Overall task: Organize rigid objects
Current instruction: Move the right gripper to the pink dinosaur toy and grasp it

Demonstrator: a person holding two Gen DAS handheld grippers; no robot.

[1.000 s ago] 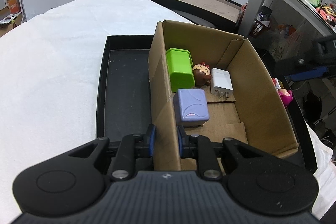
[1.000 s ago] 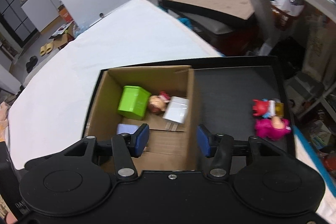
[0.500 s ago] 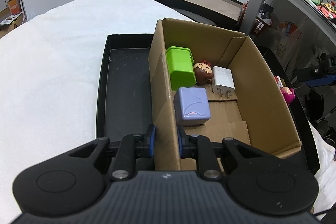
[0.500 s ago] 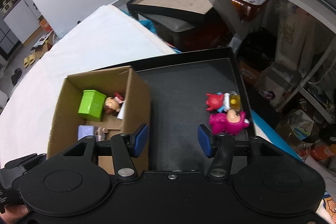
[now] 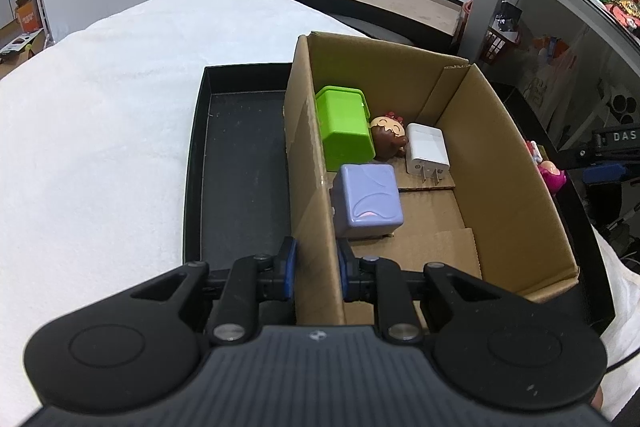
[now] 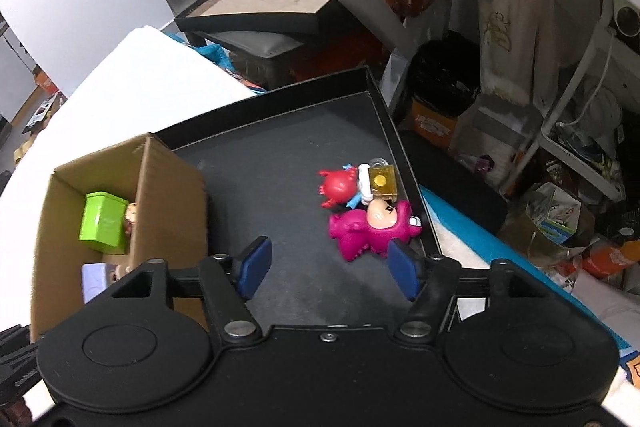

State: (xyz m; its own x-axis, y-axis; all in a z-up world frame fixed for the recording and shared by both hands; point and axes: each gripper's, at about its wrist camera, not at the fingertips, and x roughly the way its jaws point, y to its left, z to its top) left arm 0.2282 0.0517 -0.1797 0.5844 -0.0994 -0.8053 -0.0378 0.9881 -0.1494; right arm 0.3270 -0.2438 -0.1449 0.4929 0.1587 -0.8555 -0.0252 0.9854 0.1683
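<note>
The left gripper (image 5: 316, 263) pinches the box (image 5: 504, 163) wall (four items inside) while the right gripper (image 6: 326, 267), fingers wide, hovers near the pink toy (image 6: 368, 231) on the tray (image 6: 280, 195); crowded neighbours risk being knocked.

The right gripper (image 6: 330, 269) has swung from the cardboard box (image 6: 172, 195) toward the pink figure (image 6: 370, 229).
</note>
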